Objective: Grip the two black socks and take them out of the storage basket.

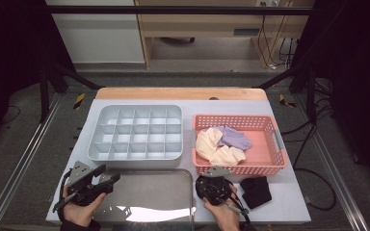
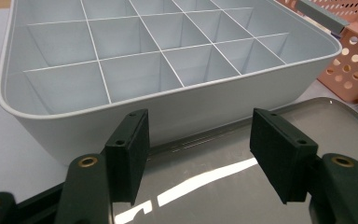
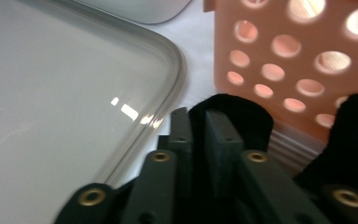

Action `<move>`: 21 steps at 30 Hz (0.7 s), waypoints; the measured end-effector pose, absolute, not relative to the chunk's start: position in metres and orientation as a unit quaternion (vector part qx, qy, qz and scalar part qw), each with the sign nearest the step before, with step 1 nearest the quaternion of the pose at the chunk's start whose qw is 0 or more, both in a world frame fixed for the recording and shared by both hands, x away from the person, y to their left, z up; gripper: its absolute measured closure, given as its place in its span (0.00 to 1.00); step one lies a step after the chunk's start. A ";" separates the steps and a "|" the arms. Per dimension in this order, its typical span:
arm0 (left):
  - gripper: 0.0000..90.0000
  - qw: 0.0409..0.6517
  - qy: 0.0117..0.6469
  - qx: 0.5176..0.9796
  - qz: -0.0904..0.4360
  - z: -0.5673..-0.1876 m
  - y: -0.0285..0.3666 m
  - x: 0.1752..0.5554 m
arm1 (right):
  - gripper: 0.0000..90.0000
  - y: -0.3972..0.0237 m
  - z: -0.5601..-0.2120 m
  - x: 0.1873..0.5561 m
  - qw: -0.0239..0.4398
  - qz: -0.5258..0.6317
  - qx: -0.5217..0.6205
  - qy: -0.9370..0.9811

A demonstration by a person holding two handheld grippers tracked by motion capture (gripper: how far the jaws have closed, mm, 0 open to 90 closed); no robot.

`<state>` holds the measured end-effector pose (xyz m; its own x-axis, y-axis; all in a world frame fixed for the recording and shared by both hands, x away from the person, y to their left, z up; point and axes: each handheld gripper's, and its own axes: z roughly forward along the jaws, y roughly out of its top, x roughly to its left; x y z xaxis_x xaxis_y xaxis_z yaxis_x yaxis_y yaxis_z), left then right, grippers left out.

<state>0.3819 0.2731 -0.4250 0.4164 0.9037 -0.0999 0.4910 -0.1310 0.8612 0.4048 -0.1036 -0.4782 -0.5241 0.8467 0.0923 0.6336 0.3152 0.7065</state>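
- The pinch looks shallow to me; the right gripper (image 3: 198, 116) has its jaws pressed nearly together on a fold of a black sock (image 3: 233, 116), and only a thin edge of cloth sits between the pads; if I lift quickly the fabric could slide out and drop back on the table
- That sock lies on the white table between the steel tray (image 3: 74, 93) and the pink perforated basket (image 3: 298, 60), just beside the basket wall; a careless lift could snag cloth on the basket's lower edge or nudge the basket
- A second dark bundle (image 1: 256, 191) lies just right of the gripper; I cannot tell whether the two are joined, so one could drag the other along
- My right hand (image 1: 221, 209) comes in from the bottom edge, gripper pointing forward and down at the table
- My left hand (image 1: 79, 209) holds the left gripper (image 2: 198, 140) low over the tray's near-left corner, jaws spread wide with nothing between them, facing the empty grey compartment tray (image 2: 168, 60)
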 end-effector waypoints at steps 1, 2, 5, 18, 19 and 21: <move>0.41 0.444 0.488 0.715 0.233 -0.425 0.273 0.382 | 0.94 -0.104 -0.478 0.405 0.150 0.356 0.464 0.797; 0.41 0.444 0.488 0.715 0.232 -0.425 0.273 0.382 | 0.97 -0.105 -0.478 0.405 0.140 0.358 0.469 0.795; 0.41 0.445 0.488 0.715 0.231 -0.425 0.273 0.382 | 0.98 -0.106 -0.477 0.406 0.138 0.357 0.470 0.795; 0.41 0.460 0.478 0.711 0.233 -0.418 0.269 0.377 | 0.97 -0.091 -0.430 0.380 0.082 0.460 0.380 0.798; 0.41 0.462 0.478 0.710 0.233 -0.418 0.269 0.376 | 0.97 -0.085 -0.430 0.378 0.073 0.463 0.371 0.802; 0.41 0.466 0.477 0.709 0.231 -0.416 0.268 0.375 | 0.97 -0.076 -0.432 0.375 0.062 0.462 0.357 0.810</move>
